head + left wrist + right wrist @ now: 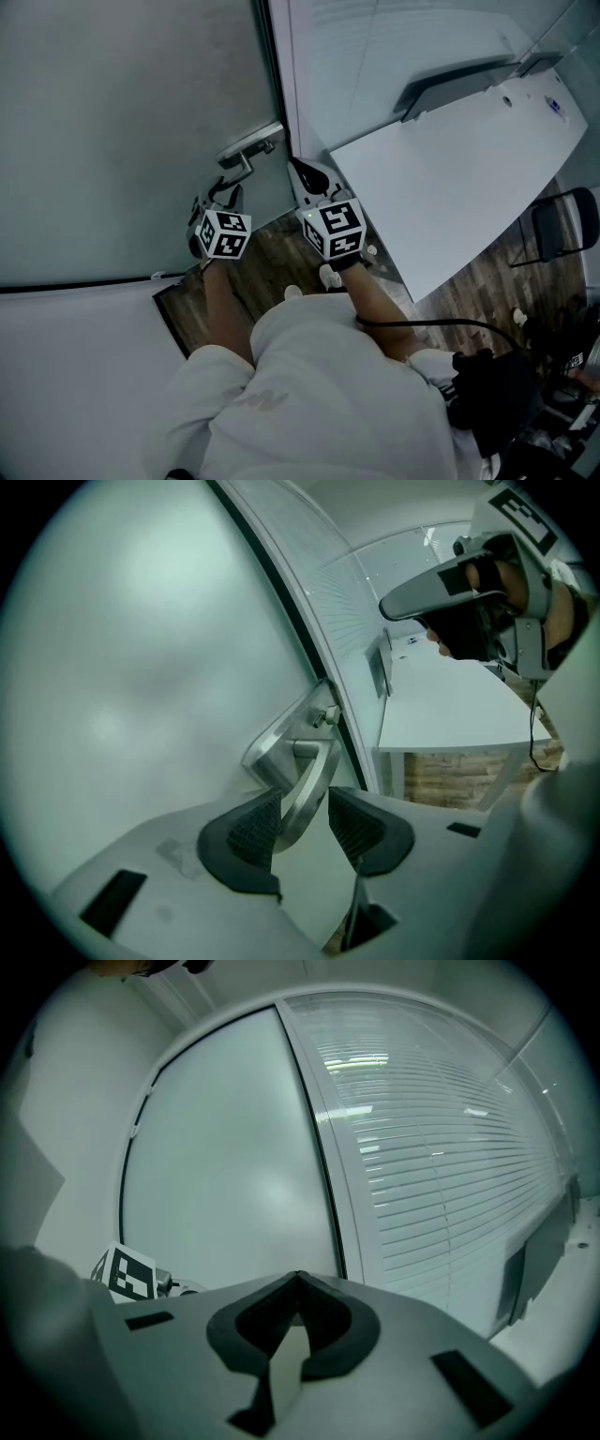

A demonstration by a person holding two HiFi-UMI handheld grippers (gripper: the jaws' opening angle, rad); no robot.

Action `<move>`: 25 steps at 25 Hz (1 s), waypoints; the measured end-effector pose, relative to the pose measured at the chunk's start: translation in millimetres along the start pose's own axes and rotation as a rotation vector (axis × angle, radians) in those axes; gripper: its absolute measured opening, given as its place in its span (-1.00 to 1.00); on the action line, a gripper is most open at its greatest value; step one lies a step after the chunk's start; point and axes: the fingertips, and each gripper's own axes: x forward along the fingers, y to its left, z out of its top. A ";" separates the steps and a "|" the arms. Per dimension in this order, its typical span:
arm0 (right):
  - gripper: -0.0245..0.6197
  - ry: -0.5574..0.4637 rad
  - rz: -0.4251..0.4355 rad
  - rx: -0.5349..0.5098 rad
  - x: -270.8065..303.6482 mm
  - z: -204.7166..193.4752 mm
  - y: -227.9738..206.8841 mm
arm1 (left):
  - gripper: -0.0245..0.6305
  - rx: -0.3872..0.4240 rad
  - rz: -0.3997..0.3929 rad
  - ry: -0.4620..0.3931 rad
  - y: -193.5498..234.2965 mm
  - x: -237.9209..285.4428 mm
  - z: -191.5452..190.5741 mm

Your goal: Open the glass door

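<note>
Left gripper [306, 825] jaws apart astride the door handle [315, 772], unpinched: close squarely, then press toward 6 o'clock; right gripper [295, 1314], at 3 o'clock, closed together, empty.

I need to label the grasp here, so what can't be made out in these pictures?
- Left gripper view: the door handle stands between the open left tongs. Whether the left pad touches it is unclear, because the two overlap.
- Head view: the left tongs' jaw gap is too small and dark to read.
- All views: whatever lies behind the glass door is hidden by its frosting.
</note>
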 end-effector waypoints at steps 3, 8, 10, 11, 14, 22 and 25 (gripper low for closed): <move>-0.92 -0.001 0.001 0.005 1.7 1.0 -0.2 | -0.46 -0.001 0.005 0.010 2.9 0.6 0.2; -0.92 0.004 0.000 0.015 6.2 -1.3 -1.3 | -0.46 0.003 -0.038 0.045 2.3 2.4 -0.2; -0.92 0.007 0.001 0.019 8.3 -3.8 -0.5 | -0.47 0.008 -0.049 0.063 1.5 3.6 -0.8; -0.92 0.009 0.003 0.021 9.2 -4.6 0.3 | -0.47 0.012 -0.053 0.070 1.1 4.0 -0.8; -0.92 0.014 0.010 0.027 11.2 -6.2 3.1 | -0.47 0.021 -0.054 0.067 1.1 3.4 0.0; -0.92 0.030 -0.004 0.047 12.9 -15.1 -2.5 | -0.48 0.008 -0.100 0.040 1.1 4.7 -1.0; -0.92 0.031 -0.013 0.047 12.6 -14.4 -5.7 | -0.48 -0.014 -0.126 0.037 2.2 5.1 -1.0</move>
